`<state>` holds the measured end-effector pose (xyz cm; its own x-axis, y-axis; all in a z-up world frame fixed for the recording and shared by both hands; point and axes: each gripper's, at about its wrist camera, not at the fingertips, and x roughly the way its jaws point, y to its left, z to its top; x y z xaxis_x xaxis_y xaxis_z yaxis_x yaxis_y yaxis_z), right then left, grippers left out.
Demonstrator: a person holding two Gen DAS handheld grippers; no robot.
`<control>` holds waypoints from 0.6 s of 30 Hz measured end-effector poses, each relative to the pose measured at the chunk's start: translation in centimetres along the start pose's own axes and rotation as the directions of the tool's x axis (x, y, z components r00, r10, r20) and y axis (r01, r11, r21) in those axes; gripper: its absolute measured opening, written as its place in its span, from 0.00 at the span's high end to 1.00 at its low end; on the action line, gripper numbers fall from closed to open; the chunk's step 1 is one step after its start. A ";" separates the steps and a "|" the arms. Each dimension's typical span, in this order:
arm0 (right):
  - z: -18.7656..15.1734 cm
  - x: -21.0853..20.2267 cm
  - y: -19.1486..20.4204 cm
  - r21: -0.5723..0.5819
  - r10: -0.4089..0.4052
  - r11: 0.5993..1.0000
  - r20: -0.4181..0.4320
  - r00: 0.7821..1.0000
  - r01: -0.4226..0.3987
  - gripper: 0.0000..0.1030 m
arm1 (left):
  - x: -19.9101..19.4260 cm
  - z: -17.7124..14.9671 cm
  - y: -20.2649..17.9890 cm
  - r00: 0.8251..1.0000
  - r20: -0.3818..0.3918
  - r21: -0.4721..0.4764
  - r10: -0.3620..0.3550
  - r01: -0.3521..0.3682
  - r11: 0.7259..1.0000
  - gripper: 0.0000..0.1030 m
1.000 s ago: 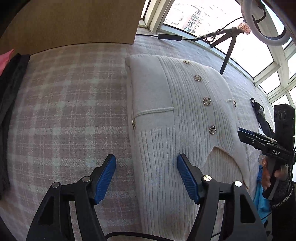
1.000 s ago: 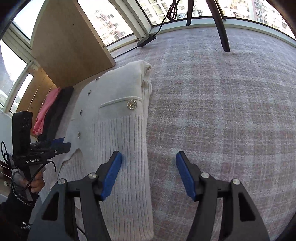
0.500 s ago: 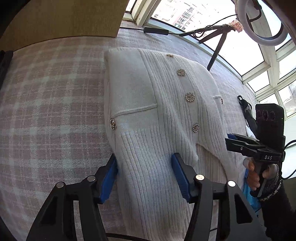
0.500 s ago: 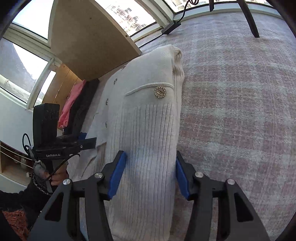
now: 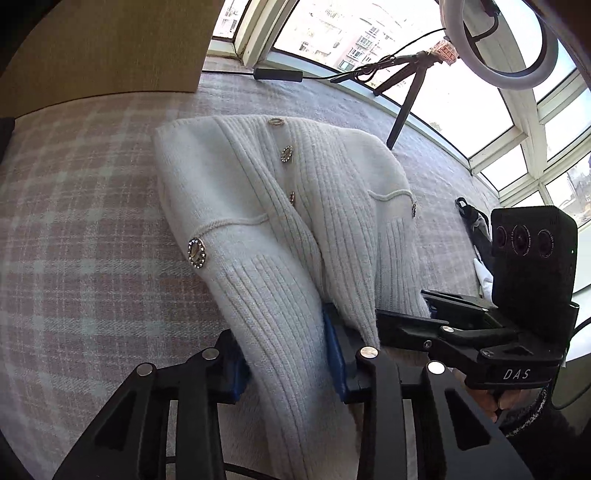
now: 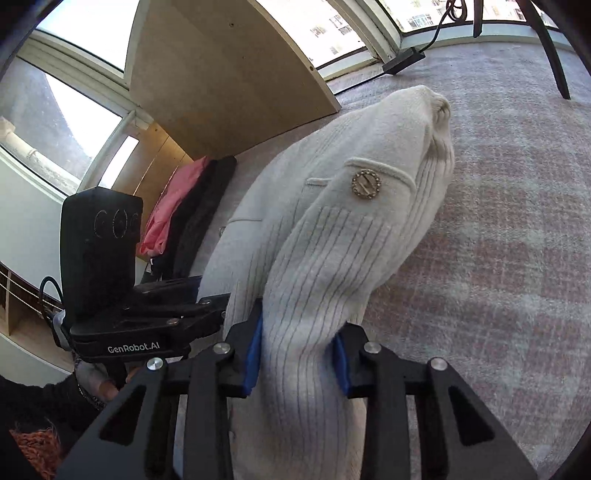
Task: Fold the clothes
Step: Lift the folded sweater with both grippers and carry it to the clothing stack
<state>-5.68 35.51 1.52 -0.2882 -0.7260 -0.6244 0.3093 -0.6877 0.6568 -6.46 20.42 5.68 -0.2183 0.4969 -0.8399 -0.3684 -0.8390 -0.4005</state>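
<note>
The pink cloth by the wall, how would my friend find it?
Start at the tall wooden board leaning by the windows. At its foot lies the pink cloth, crumpled beside a black garment. It is the only pink garment; the cream cardigan lies farther right.

Left wrist view: close behind the left gripper [image 5: 288,354], facing forward along its fingers toward the windows [image 5: 369,33]. Right wrist view: equally close behind the right gripper [image 6: 299,354], facing the wooden board [image 6: 229,77]. Shared by both: white cardigan [image 5: 266,206] and plaid cloth [image 5: 85,221].
</note>
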 end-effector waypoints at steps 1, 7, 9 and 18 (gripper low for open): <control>-0.1 -0.4 0.5 0.000 0.010 1.000 0.010 1.000 -0.010 0.70 | -0.6 0.0 -0.2 1.000 0.009 -0.003 -0.001 0.001 1.000 0.70; -0.9 -2.9 4.2 -0.015 0.076 0.997 0.039 0.996 -0.076 0.70 | -5.3 -1.4 -0.6 0.997 0.064 -0.025 -0.033 0.035 0.999 0.70; -0.9 -3.0 6.1 -0.035 0.087 0.996 0.035 0.996 -0.086 0.70 | -7.1 -2.2 -0.5 0.996 0.083 -0.025 -0.022 0.024 0.999 0.70; -0.1 -0.8 16.3 -0.168 0.125 0.979 0.038 0.991 -0.117 0.70 | -16.5 -4.4 3.7 0.979 0.206 -0.019 0.014 -0.010 1.000 0.70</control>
<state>-0.29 24.83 12.65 -0.2815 -0.8058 -0.5210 0.4889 -0.5876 0.6447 -0.26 8.16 16.42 -0.4044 0.5205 -0.7521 -0.3489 -0.8479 -0.3992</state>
